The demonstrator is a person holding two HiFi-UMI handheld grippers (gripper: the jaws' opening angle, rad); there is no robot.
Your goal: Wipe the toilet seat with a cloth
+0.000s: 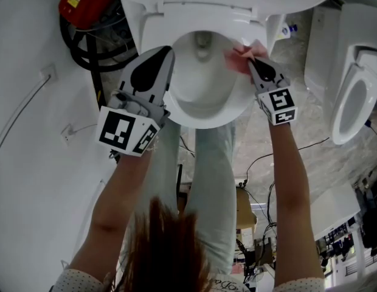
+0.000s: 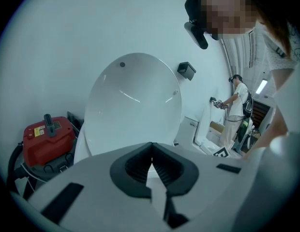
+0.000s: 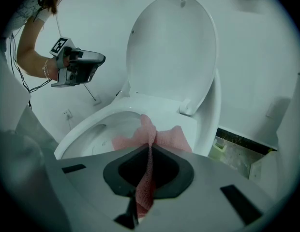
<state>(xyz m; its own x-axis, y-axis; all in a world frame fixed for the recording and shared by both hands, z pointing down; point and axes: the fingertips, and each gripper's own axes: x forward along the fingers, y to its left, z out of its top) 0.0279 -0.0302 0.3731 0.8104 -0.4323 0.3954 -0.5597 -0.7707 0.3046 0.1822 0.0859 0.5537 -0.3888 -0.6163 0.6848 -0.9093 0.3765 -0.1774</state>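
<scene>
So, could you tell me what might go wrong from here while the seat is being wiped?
1. The cloth lies at the toilet seat's inner edge, pinched by only one fold in the right tongs. It could slip out and fall into the bowl.
2. The left tongs, shut and empty, hover by the seat's other side and might block a sweep round.

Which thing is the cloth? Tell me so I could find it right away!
Find the big white toilet in the middle, with its lid up. On the right side of its seat, the right gripper pinches the cloth in its fingers. It's the only pink, crumpled thing there; everything around it is white.
</scene>
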